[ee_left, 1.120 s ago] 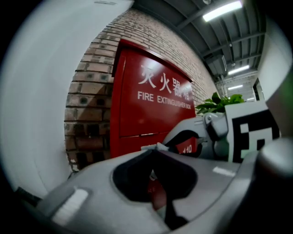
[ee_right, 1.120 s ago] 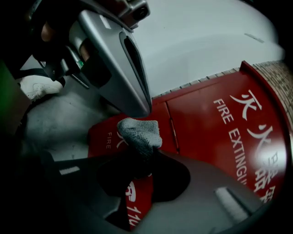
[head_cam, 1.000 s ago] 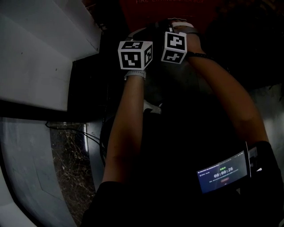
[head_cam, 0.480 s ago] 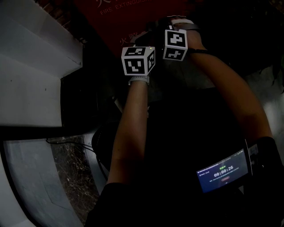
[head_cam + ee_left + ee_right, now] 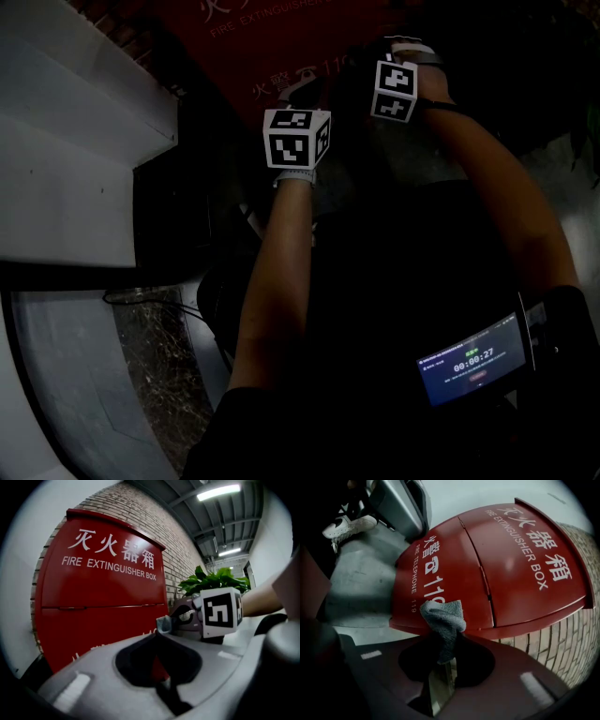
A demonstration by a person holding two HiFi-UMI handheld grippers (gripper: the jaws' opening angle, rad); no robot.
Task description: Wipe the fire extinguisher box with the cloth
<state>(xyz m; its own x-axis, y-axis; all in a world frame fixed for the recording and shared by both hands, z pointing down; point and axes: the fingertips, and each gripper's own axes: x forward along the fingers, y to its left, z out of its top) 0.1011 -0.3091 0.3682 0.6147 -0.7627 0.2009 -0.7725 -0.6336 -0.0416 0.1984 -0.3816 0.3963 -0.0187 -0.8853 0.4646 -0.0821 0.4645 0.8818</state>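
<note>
While the right gripper [image 5: 446,639] pinches the cloth [image 5: 442,616] with the fire extinguisher box [image 5: 520,578] close ahead, and the left gripper [image 5: 158,632] sits closed, empty, wiping seems about to start; next, press the cloth against its red front.

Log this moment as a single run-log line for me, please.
right gripper: shut on cloth | cloth: in front of red box, contact unclear | left gripper: shut, empty

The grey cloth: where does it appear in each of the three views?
Head view: the cloth cannot be made out; too dark.
Left gripper view: cloth, small, at centre.
Right gripper view: cloth at centre, held in the right gripper's jaws.
Shared landmark: red fire extinguisher box, white lettering.
</note>
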